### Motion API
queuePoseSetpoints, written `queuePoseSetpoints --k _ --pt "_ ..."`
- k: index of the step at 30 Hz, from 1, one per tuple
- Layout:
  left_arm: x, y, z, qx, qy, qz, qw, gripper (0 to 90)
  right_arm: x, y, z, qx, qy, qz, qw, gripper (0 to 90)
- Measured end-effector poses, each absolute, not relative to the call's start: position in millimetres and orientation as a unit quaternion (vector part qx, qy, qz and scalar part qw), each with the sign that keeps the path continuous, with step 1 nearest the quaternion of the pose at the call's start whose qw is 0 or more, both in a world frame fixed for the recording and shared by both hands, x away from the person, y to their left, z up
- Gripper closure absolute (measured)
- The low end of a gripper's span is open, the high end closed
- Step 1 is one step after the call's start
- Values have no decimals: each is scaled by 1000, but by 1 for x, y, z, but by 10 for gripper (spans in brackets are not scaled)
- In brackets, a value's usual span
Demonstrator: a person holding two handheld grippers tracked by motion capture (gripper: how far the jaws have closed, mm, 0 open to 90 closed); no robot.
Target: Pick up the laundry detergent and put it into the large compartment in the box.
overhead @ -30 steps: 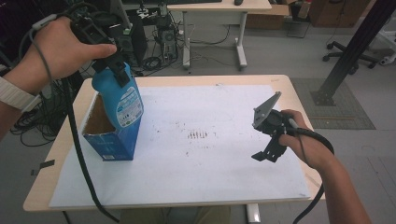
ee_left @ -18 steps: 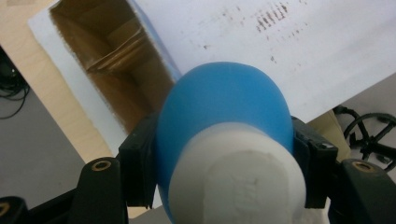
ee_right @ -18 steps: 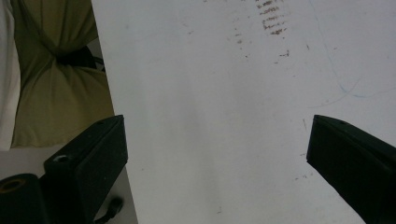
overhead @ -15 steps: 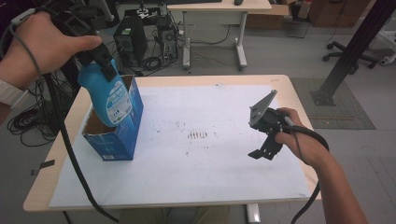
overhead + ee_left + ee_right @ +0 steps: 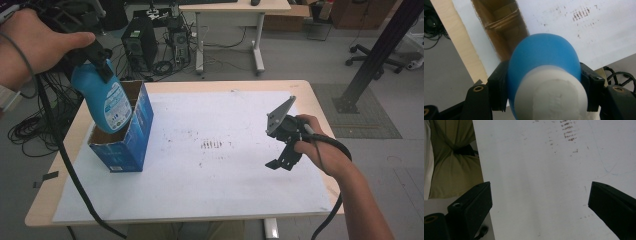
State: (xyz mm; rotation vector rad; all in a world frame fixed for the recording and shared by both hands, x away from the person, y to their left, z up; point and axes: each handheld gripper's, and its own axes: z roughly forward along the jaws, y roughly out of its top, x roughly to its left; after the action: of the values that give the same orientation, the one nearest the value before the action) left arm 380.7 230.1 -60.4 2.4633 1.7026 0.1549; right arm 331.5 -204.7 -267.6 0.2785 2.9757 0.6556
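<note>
A blue bottle (image 5: 106, 100) with a white cap (image 5: 550, 96) hangs tilted above the open blue cardboard box (image 5: 131, 142) at the table's left. My left gripper (image 5: 100, 60) is shut on the bottle near its neck, and its jaws press both sides of the bottle (image 5: 544, 57) in the left gripper view. The bottle's base dips just inside the box's opening (image 5: 504, 27). My right gripper (image 5: 282, 160) hovers open over the white sheet (image 5: 220, 165) at the right, nothing between its jaws. The right gripper view looks down past the wide-apart jaws (image 5: 541, 202) onto the sheet.
The white sheet (image 5: 544, 170) covers most of the wooden table (image 5: 45, 200) and carries dark smudges (image 5: 215, 145) near its middle. A desk, a computer tower (image 5: 132, 42) and cables stand on the floor behind. The person's green trousers (image 5: 454, 157) lie past the near edge.
My left gripper has lifted the blue bottle up and leftward out of the box, tilting it. The right gripper has stayed nearly still.
</note>
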Motion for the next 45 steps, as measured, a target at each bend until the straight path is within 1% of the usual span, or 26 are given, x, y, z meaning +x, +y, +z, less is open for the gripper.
queuePoseSetpoints --k 17,27,33,38,42,45 --pt "392 247 -65 793 603 56 74 375 333 -203 -269 90 972 215 37 55" --pt "399 259 -74 775 625 62 71 376 334 -202 -270 91 972 215 34 55" --pt "402 267 -79 765 637 56 76 375 335 -202 -270 93 972 215 35 55" --pt "404 270 -82 752 652 64 77 376 336 -201 -271 92 972 215 34 55" --pt "405 273 -85 743 662 58 81 376 336 -200 -271 92 972 215 34 55" --pt "407 277 -89 734 671 43 92 376 336 -200 -271 91 972 215 33 55"
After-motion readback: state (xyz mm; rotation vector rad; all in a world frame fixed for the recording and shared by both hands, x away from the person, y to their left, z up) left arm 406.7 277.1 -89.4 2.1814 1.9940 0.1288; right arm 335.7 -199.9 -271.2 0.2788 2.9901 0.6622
